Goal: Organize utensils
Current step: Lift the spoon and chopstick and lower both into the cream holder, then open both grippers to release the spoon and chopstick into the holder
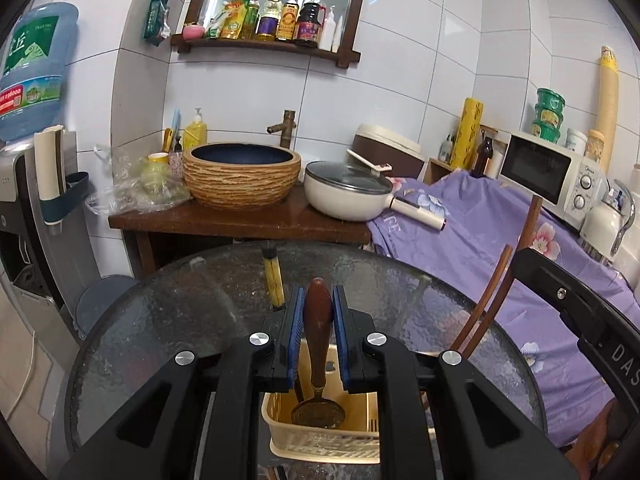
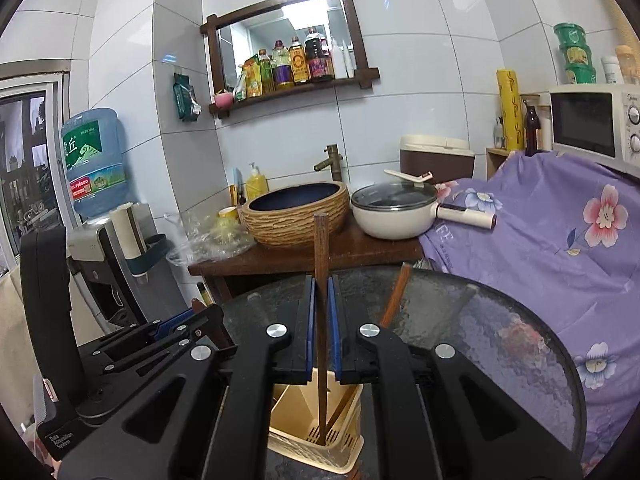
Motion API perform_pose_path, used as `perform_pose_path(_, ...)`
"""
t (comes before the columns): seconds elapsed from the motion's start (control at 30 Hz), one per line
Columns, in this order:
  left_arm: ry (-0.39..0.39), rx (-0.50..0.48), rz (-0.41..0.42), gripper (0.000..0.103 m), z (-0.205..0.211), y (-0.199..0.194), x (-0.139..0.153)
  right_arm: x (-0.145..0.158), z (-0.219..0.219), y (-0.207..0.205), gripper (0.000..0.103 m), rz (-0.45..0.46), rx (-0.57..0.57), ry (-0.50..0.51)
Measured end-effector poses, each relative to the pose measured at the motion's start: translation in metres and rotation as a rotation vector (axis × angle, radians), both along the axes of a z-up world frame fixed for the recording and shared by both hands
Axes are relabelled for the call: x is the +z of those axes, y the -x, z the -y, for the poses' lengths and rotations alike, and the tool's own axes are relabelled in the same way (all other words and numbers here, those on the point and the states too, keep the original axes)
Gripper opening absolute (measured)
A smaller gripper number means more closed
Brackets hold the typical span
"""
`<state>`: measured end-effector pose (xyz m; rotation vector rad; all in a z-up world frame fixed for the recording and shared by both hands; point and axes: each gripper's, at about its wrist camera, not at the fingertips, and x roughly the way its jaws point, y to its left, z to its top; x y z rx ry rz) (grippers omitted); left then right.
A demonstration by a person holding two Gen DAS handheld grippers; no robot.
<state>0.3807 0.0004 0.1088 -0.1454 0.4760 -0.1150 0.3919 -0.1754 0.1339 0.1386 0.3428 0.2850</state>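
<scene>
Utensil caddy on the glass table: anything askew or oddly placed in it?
One chopstick leans diagonally out of the caddy, while the right gripper holds its chopstick upright. Nothing looks spilled or damaged.

Black left tool (image 1: 316,312), blue pads (image 1: 295,320), silver screws, right tool (image 2: 321,304) alike

Round glass table (image 1: 168,320): its far and side surface lies bare, giving open passage around the beige utensil caddy (image 1: 320,436), which stands at the near edge. Obstacles: a yellow-handled tool (image 1: 273,280) at the far rim; chopsticks (image 1: 480,300) leaning out over the right side; the wooden counter (image 1: 240,220) behind, crowded with a basin (image 1: 242,174) and lidded pan (image 1: 348,192). The caddy's compartments are partly occupied by a wooden-handled spoon (image 1: 318,320) and a chopstick (image 2: 320,280).
</scene>
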Motion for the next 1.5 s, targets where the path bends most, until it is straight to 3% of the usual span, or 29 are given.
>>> perform_pose_path(0.27,-0.020,-0.011,-0.050,0.014,0.003,-0.002,-0.023,-0.019,0.001,-0.003,0.007,-0.033,-0.011,-0.001)
perform_pose_path(0.8,-0.045,-0.032,-0.106,0.016,0.009,-0.008,-0.045,-0.023,0.003,0.000,0.008,-0.014,-0.051,0.022)
perform_pose_path(0.87,-0.044,-0.035,-0.098,0.022,0.008,-0.005,-0.043,-0.023,0.004,0.001,0.008,-0.015,-0.043,0.020)
perform_pose_path(0.97,-0.028,-0.044,-0.069,0.044,0.005,0.007,-0.036,-0.019,0.006,0.007,0.009,0.008,-0.044,0.025)
perform_pose_path(1.0,-0.025,-0.045,-0.056,0.051,0.004,0.013,-0.034,-0.017,0.007,0.012,0.012,0.023,-0.043,0.029)
perform_pose_path(1.03,-0.027,-0.046,-0.047,0.053,0.005,0.017,-0.032,-0.015,0.007,0.017,0.024,0.034,-0.044,0.029)
perform_pose_path(1.07,-0.036,-0.054,-0.039,0.055,0.005,0.023,-0.030,-0.013,0.009,0.022,0.046,0.049,-0.049,0.024)
perform_pose_path(1.13,-0.056,-0.063,-0.033,0.064,0.004,0.035,-0.030,-0.010,0.016,0.036,0.067,0.086,-0.073,0.007)
perform_pose_path(1.2,-0.058,-0.062,-0.030,0.079,-0.001,0.049,-0.032,-0.009,0.021,0.044,0.068,0.085,-0.081,0.007)
perform_pose_path(1.3,-0.044,-0.049,-0.029,0.089,-0.014,0.067,-0.037,-0.015,0.027,0.055,0.073,0.046,-0.056,-0.010)
perform_pose_path(1.33,-0.037,-0.039,-0.035,0.091,-0.020,0.073,-0.039,-0.020,0.027,0.058,0.077,0.022,-0.042,-0.010)
perform_pose_path(1.5,0.005,-0.012,-0.098,0.096,-0.044,0.092,-0.058,-0.055,0.017,0.076,0.079,-0.104,0.030,0.064)
